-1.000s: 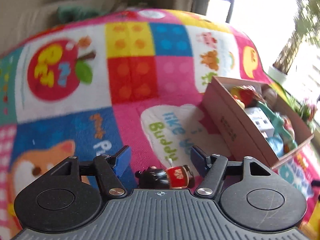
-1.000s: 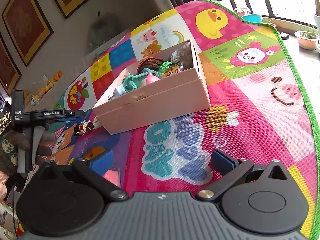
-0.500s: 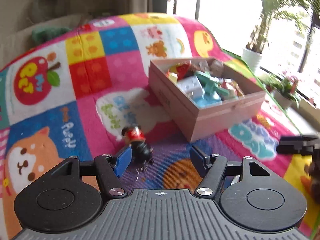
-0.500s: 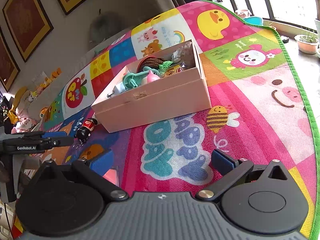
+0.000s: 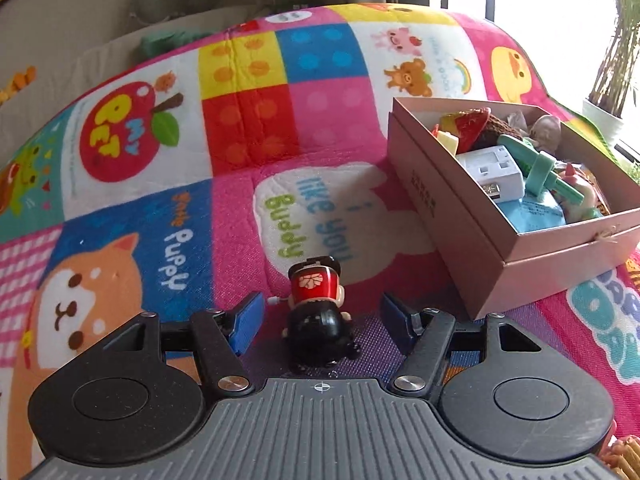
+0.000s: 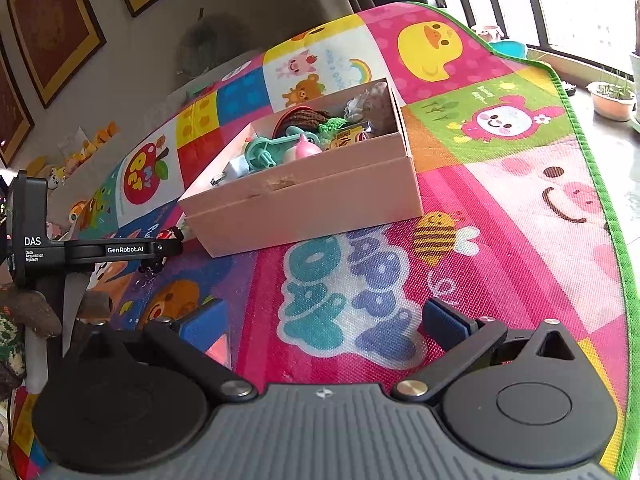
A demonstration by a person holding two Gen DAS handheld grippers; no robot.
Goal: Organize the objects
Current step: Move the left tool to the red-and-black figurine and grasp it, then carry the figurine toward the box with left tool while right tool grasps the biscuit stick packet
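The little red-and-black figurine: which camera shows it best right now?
Left wrist view: the figurine lies centred between the open left claw fingers, unobstructed. In the right wrist view it is a tiny glimpse, mostly hidden behind that claw.

The left wrist camera sits low and close over the play mat (image 5: 248,216). It looks forward between its own two fingers, with the pink box (image 5: 480,248) at the right of the frame. The right wrist camera is also low over the play mat (image 6: 500,264), a bit farther back, looking at the pink box (image 6: 312,204) in the middle of the frame. Both views share the box and the mat. The right view also shows the left gripper (image 6: 168,244) at the left edge.
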